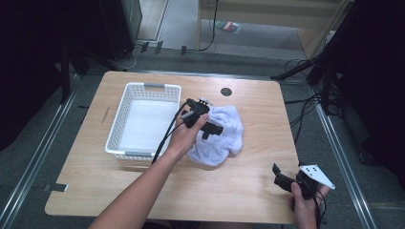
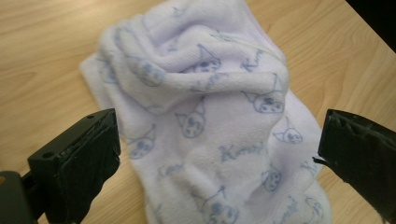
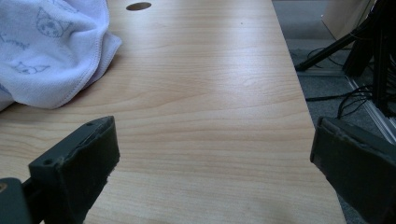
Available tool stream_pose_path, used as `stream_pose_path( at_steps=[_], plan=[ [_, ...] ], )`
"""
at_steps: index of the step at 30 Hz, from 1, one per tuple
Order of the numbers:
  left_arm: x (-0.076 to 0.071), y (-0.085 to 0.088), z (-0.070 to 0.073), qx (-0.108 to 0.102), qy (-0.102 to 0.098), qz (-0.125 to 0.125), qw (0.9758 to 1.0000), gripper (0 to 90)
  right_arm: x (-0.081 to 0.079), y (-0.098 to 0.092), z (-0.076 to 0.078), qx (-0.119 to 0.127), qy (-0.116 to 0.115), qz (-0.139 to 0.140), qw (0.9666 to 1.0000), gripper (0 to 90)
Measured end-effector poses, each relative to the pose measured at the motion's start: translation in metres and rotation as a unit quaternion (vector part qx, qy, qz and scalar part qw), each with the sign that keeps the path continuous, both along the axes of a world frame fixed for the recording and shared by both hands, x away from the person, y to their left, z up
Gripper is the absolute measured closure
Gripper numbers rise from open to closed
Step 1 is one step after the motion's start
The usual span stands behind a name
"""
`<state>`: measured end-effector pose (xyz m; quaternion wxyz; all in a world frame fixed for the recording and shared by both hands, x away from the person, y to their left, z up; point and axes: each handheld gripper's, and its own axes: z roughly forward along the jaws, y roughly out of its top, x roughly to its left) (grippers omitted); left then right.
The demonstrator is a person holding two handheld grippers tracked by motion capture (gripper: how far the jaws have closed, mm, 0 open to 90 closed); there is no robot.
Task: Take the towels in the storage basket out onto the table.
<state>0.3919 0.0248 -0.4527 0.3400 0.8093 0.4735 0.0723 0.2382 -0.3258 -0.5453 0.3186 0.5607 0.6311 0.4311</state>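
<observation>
While spread above the towel (image 2: 205,116), left gripper (image 2: 217,163); right gripper (image 3: 212,172) likewise fingers apart, seemingly empty.

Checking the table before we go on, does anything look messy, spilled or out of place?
Only the towel: it lies crumpled in a heap on the table beside the white basket, not folded or inside it. The left gripper hangs open over it. Nothing looks spilled or damaged.
</observation>
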Motion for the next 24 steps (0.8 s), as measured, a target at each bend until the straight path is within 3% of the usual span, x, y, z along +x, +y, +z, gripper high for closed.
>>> stream_pose_path(
  at_steps=[8, 24],
  plan=[
    [-0.004, 0.023, 0.019, -0.015, -0.026, 0.019, 0.9994, 0.0, 0.000, 0.000, 0.000, -0.001, 0.002, -0.002, 1.0000, 1.1],
    [-0.013, 0.070, 0.037, -0.021, -0.061, 0.051, 0.9967, 0.0, 0.001, 0.001, 0.000, -0.003, 0.003, -0.002, 1.0000, 1.1]
  ],
)
